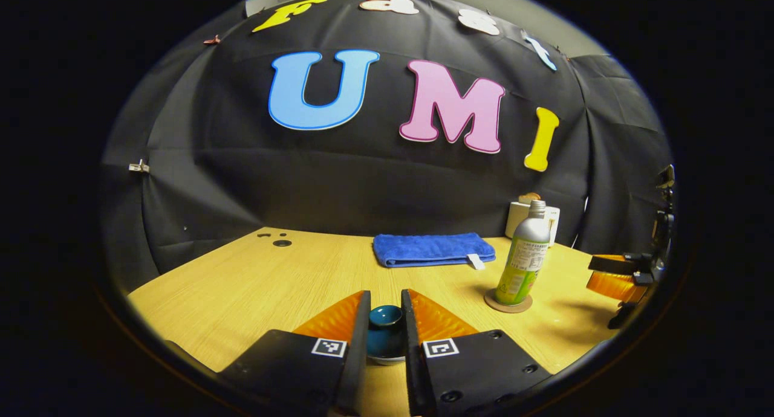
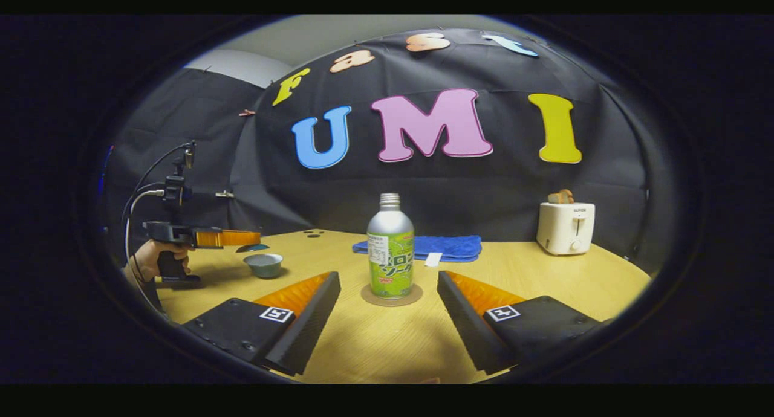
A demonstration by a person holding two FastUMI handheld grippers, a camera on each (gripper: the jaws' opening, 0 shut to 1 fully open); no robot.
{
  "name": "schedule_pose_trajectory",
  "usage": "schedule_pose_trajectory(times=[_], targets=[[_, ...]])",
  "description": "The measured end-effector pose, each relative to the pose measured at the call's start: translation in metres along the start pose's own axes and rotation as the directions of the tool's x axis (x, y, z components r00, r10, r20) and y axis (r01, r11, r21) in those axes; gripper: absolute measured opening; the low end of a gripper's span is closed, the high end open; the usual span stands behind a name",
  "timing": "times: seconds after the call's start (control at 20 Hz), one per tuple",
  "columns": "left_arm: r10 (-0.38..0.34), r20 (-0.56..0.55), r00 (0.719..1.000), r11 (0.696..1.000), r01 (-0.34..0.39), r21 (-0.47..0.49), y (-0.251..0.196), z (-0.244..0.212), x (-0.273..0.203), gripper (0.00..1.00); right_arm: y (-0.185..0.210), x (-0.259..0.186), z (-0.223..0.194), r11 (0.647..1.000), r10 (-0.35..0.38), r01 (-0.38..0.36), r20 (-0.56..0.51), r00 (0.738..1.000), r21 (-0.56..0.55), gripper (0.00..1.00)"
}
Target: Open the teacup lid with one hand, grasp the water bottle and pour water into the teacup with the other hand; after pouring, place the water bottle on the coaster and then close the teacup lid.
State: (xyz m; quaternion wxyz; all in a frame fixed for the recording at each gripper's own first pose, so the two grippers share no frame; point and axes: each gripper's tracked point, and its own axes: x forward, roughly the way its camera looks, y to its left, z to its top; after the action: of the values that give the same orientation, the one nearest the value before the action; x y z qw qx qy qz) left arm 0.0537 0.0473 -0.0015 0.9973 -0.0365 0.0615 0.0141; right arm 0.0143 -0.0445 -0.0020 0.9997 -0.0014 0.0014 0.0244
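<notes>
Held between the left gripper's (image 1: 386,320) fingers is the teacup lid (image 1: 385,335), a small glazed teal piece with its round knob pointing forward along the fingers; both fingers press on it, and in the right gripper view it (image 2: 253,248) hangs just above the teacup (image 2: 263,265), clear of the rim. Uncovered, the teacup is a low, round, pale bowl standing upright on the table. Farther along stands the water bottle (image 2: 390,254), a smooth silver metal body with a green label and a ribbed screw cap, its long axis upright, resting on a thin round cork coaster (image 2: 392,298). Either side of it lie the right gripper's (image 2: 388,302) fingers, spread wide and not touching it. Behind the bottle lies a folded blue towel (image 2: 447,246) of fuzzy cloth, and to its right a boxy white toaster (image 2: 566,227). Everything sits on a pale wood-grain table (image 1: 242,290), backed by black cloth walls. A hand (image 2: 158,255) grips the left gripper's handle.
</notes>
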Motion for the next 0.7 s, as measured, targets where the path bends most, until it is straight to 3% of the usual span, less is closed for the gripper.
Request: schedule_pose_trajectory(times=[0.7], targets=[[0.037, -0.064, 0.997, 0.992, -0.028, 0.124, -0.009, -0.022, 0.018, 0.34, 0.004, 0.004, -0.001, 1.0, 0.007, -0.007, 0.0, 1.0, 0.0, 0.99]])
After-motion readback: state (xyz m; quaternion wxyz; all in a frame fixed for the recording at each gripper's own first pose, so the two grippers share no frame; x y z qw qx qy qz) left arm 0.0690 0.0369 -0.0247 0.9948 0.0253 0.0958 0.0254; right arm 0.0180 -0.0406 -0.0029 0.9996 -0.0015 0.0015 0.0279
